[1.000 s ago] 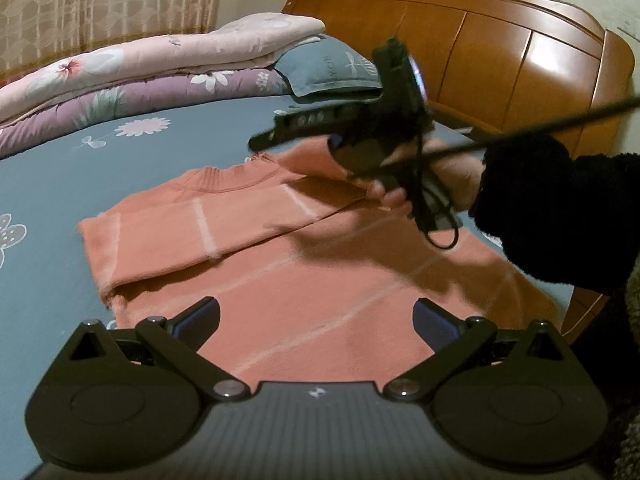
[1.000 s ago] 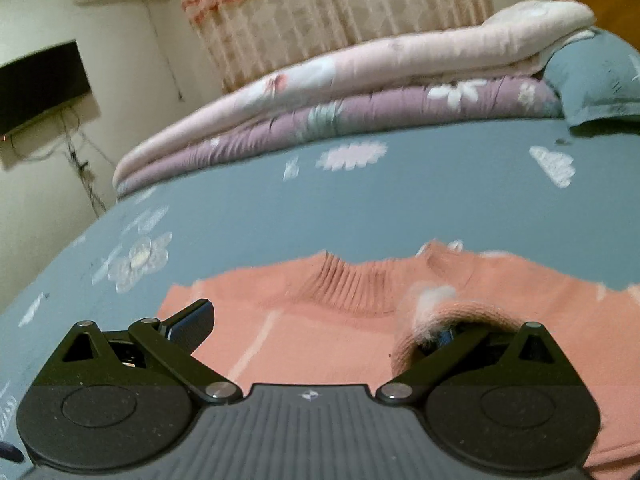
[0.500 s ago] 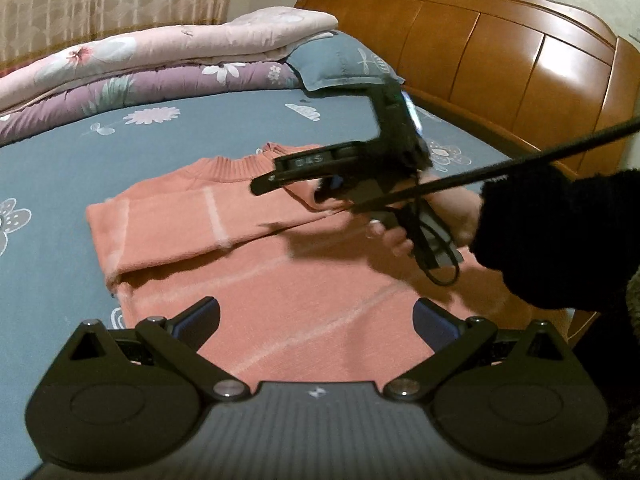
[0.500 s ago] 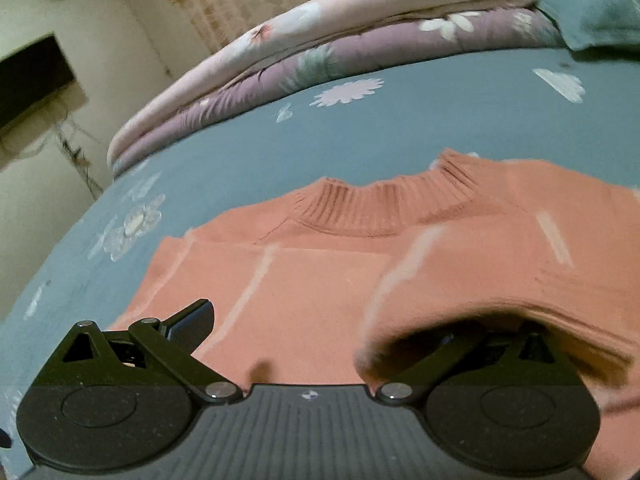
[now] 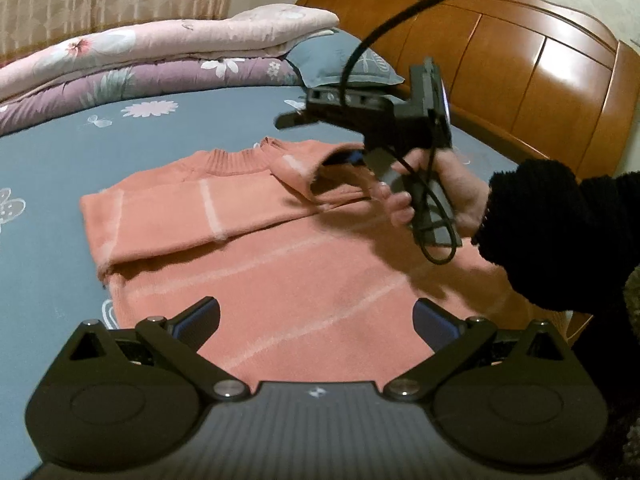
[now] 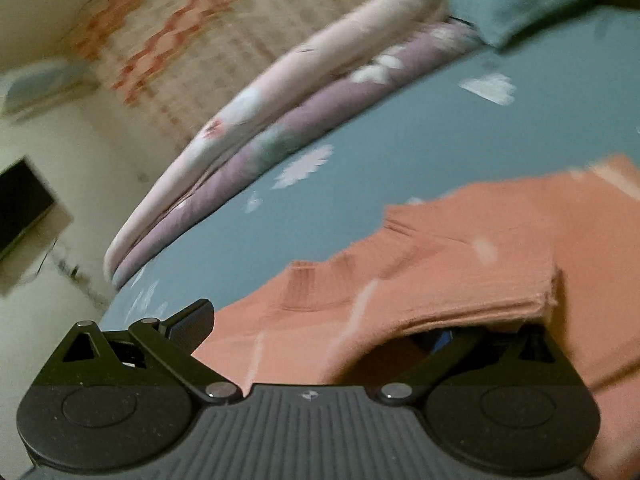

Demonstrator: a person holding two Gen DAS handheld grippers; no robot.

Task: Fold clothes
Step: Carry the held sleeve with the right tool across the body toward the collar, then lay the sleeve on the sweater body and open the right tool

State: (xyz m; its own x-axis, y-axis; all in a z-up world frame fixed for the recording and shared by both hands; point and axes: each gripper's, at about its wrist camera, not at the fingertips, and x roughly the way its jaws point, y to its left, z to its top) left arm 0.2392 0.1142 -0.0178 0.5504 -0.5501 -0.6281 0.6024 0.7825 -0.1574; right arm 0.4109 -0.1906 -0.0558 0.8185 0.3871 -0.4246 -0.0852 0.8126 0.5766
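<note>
Sweater (image 5: 288, 264) – soft, light knit, drapes; grip cuff or hem edges. Left gripper (image 5: 316, 320) released, empty. Right gripper (image 6: 316, 332) spread, sleeve (image 6: 460, 300) draped over one finger – grasp unclear.

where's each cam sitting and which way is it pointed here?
Left wrist: on the left claw, open, low over the salmon-pink knit sweater, facing the wooden headboard; shows the hand in a black sleeve holding the right claw.
Right wrist: on the right claw, tilted and blurred, facing across the blue floral bedsheet toward folded quilts and curtain; a sweater sleeve is draped over one finger, the other bare.
Shared: sweater, bedsheet, quilts.
</note>
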